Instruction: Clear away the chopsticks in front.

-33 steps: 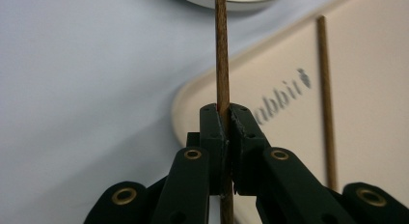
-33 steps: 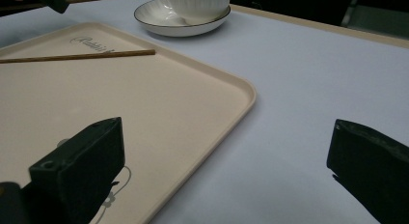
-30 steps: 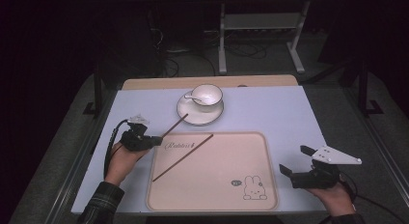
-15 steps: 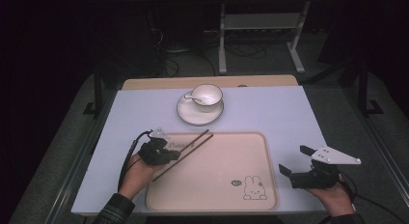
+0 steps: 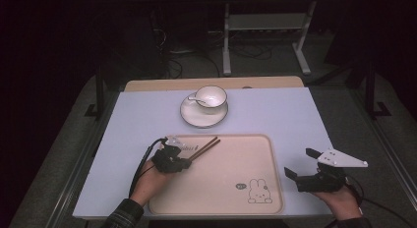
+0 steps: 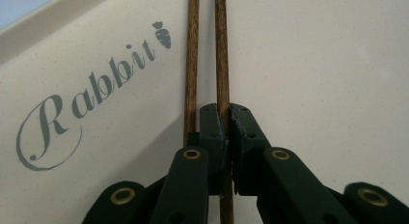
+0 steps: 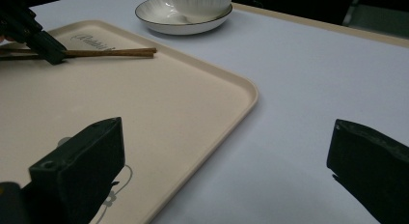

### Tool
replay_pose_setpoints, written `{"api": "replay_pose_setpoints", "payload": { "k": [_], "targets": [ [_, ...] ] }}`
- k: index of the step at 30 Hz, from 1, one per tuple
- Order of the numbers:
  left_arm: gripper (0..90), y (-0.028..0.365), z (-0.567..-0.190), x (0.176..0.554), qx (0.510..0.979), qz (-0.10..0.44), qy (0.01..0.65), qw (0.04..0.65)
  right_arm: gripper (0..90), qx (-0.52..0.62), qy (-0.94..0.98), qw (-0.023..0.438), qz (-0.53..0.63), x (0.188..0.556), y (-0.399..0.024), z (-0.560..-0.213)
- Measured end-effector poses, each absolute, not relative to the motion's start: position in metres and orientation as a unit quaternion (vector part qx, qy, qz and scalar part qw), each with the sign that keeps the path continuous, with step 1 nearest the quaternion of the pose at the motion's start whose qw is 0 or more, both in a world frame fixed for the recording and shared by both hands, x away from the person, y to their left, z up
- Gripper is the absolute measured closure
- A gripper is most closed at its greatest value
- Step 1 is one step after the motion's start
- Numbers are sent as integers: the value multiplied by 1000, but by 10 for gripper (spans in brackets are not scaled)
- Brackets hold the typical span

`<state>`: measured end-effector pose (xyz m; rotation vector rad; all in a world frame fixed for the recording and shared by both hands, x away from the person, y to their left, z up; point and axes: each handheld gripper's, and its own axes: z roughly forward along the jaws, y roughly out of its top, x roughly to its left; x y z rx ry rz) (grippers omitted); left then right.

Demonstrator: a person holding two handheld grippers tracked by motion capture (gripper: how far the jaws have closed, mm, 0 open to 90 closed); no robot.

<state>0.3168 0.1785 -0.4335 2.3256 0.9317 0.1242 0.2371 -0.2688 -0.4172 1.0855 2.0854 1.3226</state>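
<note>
Dim surroundings, evenly lit tabletop, soft focus

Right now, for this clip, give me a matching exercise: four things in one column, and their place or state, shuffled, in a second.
Things:
1. chopsticks
2. cup
3. left gripper
4. right gripper

Place or state:
A. fingers wide apart, nothing between them
B. on the saucer beyond the tray
C. over the tray's far left part
D. closed on one wooden stick

Pairs: 1-C, 2-B, 3-D, 4-A
</note>
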Motion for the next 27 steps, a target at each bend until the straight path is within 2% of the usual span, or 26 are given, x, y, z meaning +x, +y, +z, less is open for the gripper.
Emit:
{"api": "replay_pose_setpoints", "payload": {
  "k": [10, 11, 14, 20, 27],
  "targets": [
    [810, 179, -433, 316, 881, 45, 353, 313, 0, 393, 754, 219, 479, 237, -269, -417],
    [785, 179, -433, 316, 881, 45, 353, 313, 0, 393, 754, 219, 479, 237, -269, -417],
    [778, 178, -423, 317, 879, 59, 344, 326, 0, 393, 753, 219, 479, 237, -269, -417],
    [893, 156, -411, 334, 885, 47, 309, 345, 0, 392, 755, 219, 478, 237, -268, -417],
    [894, 118, -419, 362, 891, 31, 287, 351, 0, 394, 754, 219, 477, 238, -270, -418]
  ]
}}
